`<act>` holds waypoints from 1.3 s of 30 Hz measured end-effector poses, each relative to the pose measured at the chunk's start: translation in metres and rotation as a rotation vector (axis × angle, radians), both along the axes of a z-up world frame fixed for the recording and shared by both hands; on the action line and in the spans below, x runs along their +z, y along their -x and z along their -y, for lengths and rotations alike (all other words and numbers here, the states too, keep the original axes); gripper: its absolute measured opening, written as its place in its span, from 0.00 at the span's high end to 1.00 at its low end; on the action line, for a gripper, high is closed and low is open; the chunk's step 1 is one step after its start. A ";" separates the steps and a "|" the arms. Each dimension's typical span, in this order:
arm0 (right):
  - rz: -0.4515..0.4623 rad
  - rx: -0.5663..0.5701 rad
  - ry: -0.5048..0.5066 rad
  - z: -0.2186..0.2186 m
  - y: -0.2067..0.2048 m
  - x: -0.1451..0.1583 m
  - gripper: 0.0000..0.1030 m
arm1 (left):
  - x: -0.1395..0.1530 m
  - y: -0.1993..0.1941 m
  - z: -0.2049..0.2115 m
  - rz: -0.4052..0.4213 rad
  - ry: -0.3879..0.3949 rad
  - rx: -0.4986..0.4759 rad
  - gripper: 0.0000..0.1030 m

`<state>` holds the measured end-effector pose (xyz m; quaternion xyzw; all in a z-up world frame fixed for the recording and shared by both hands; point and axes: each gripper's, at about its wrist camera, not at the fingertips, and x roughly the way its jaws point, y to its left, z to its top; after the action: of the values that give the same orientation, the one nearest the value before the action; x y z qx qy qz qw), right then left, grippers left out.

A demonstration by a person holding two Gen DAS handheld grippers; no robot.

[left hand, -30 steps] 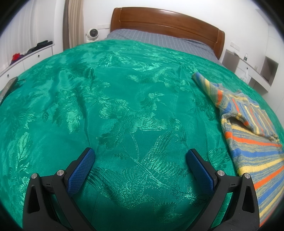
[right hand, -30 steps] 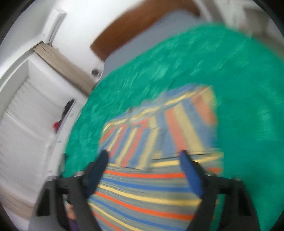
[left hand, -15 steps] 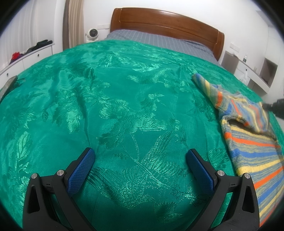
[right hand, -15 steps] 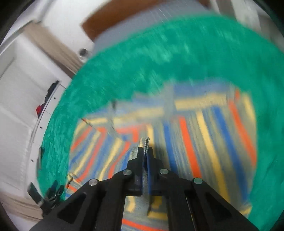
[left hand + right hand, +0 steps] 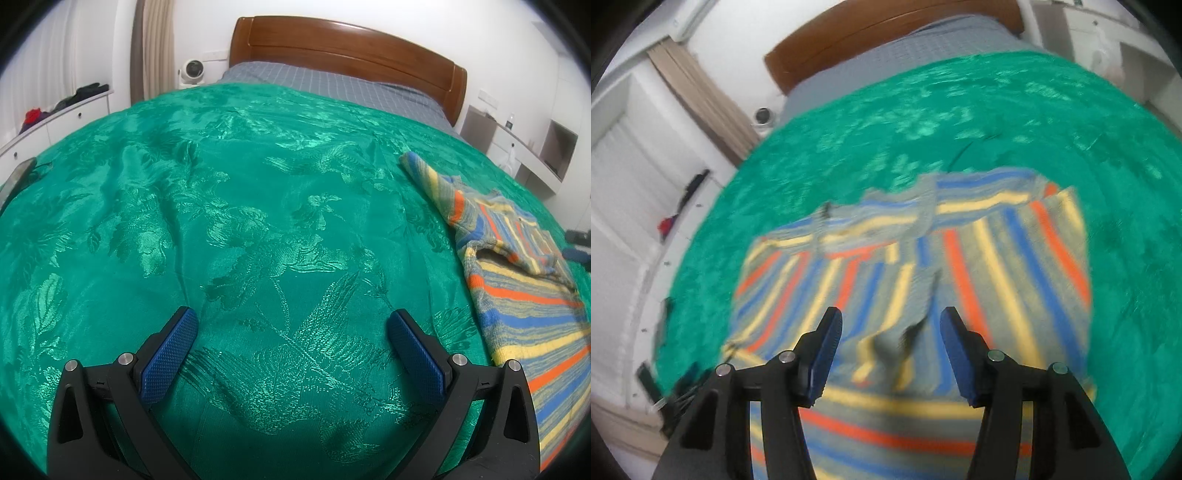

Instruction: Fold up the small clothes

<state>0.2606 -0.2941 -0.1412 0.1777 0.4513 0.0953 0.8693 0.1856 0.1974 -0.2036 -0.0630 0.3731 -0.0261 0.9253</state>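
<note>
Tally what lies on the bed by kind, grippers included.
Striped knit garment: 1
Green bedspread: 1
Grippers: 2, the left gripper open over bare bedspread, the right gripper open over the garment, its jaws having just opened, pressing on nothing
Total: 4

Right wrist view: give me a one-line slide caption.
Right gripper, jaws just reopened, open above the striped knit garment lying on the green bedspread.

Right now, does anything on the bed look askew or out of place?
Only the striped garment: it lies rumpled on the green bedspread, one sleeve sticking out, a fold bunched across its top. No damage shows.
</note>
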 end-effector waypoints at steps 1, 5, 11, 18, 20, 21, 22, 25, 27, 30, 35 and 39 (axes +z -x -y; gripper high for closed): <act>-0.012 0.010 0.000 -0.004 0.000 -0.002 0.46 | 0.000 0.000 0.000 0.000 0.000 0.000 0.01; -0.015 0.056 0.109 -0.023 0.005 -0.011 0.46 | 0.000 0.000 0.000 0.000 0.000 0.000 0.01; 0.001 0.034 0.200 -0.021 0.027 -0.011 0.46 | 0.000 0.000 0.000 0.001 0.002 0.000 0.01; 0.104 -0.037 0.307 0.024 0.105 0.021 0.44 | 0.000 0.000 0.000 0.001 0.002 0.000 0.01; 0.118 -0.090 0.345 0.043 0.132 0.026 0.41 | 0.000 0.000 0.000 0.000 0.000 0.001 0.01; 0.123 -0.124 0.359 0.054 0.145 0.028 0.38 | 0.000 0.000 0.000 0.000 -0.002 0.001 0.01; 0.130 -0.175 0.376 0.070 0.163 0.029 0.36 | 0.000 0.000 0.001 -0.001 -0.004 0.002 0.01; 0.132 -0.277 0.447 0.104 0.196 0.023 0.28 | 0.000 -0.001 0.002 -0.009 -0.016 0.005 0.01; 0.109 -0.334 0.496 0.126 0.211 0.012 0.28 | 0.002 -0.004 0.005 -0.030 -0.033 0.011 0.01; 0.054 -0.380 0.503 0.153 0.221 -0.012 0.28 | 0.015 -0.013 0.012 -0.072 -0.057 0.005 0.01; 0.028 -0.371 0.496 0.157 0.220 -0.044 0.24 | 0.057 -0.041 0.042 -0.054 0.084 -0.066 0.01; 0.048 -0.399 0.501 0.157 0.217 -0.050 0.11 | 0.066 -0.069 0.086 -0.036 0.034 -0.135 0.01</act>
<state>0.0436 -0.4512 -0.1912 0.0407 0.3964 -0.1872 0.8979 0.2548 0.1118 -0.1372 -0.0540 0.3925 -0.0936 0.9134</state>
